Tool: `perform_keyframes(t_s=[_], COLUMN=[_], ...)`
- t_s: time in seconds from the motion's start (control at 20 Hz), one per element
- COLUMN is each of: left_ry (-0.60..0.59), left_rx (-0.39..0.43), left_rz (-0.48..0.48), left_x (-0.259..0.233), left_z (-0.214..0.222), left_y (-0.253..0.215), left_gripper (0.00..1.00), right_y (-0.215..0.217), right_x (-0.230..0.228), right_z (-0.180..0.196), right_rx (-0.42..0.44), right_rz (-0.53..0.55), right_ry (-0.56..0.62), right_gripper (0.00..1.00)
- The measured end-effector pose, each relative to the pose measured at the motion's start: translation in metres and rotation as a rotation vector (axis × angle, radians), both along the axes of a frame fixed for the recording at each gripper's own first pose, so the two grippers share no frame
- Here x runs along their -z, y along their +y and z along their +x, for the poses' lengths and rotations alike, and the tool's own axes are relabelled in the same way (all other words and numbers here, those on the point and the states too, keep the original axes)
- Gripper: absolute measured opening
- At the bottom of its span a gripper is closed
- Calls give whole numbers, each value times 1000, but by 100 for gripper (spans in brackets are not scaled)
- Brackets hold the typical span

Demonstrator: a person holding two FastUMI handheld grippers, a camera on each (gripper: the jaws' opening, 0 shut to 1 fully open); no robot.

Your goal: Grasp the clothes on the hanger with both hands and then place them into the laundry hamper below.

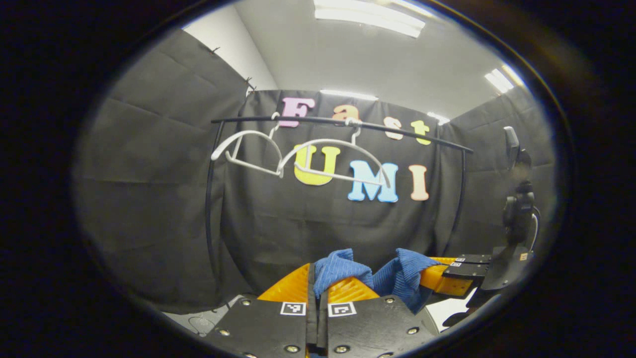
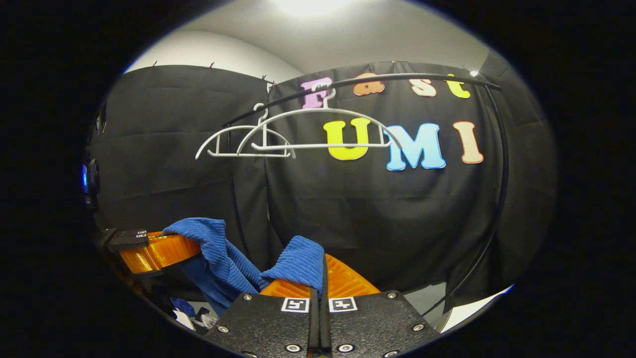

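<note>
**Blue cloth clamped in both grippers, off the hangers**

Blue ribbed cloth (image 1: 343, 271) sits pinched between the closed fingers of the left gripper (image 1: 316, 286) in the left gripper view; a fold bulges up just above the fingertips. The same cloth runs rightward to the right gripper (image 1: 447, 278), which enters from the right edge, level and pointing left, also holding the fabric.

Right gripper view: the right gripper (image 2: 320, 278) has its fingers together on a fold of the cloth (image 2: 298, 261). The fabric sags, then rises to the left gripper (image 2: 159, 251), seen at the left edge.

Both grippers are held low and roughly level, aimed at the back wall, near each other, with the cloth spanning between.

Two white hangers (image 1: 298, 154) hang bare on a black rail (image 1: 348, 124), well above the cloth.

Square black-and-white marker tags (image 1: 318, 309) sit on the gripper bodies; no readable text on them.
</note>
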State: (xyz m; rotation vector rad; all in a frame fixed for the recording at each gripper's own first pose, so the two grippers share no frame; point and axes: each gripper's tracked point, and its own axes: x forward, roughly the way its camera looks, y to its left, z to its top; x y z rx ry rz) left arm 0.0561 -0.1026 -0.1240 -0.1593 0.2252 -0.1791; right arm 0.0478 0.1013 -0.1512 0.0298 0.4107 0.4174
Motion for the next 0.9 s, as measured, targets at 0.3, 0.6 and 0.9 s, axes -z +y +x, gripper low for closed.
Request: perform_keyframes(t_s=[0.3,0.6,0.9], left_ry=[181,311,459], left_rx=[4,-28,-27], left_rz=[14,32,102], left_x=[105,167,224], left_z=[-19,-31,-49], left_y=[2,7,3], left_gripper=[1,1,1], right_y=[0,-1,-6], right_x=[86,138,181], right_z=[-30,-43,-54], right_rx=[-35,-75,-104], right_rz=[-86,-149,-216], right_ry=[152,234,303], right_gripper=[1,0,0])
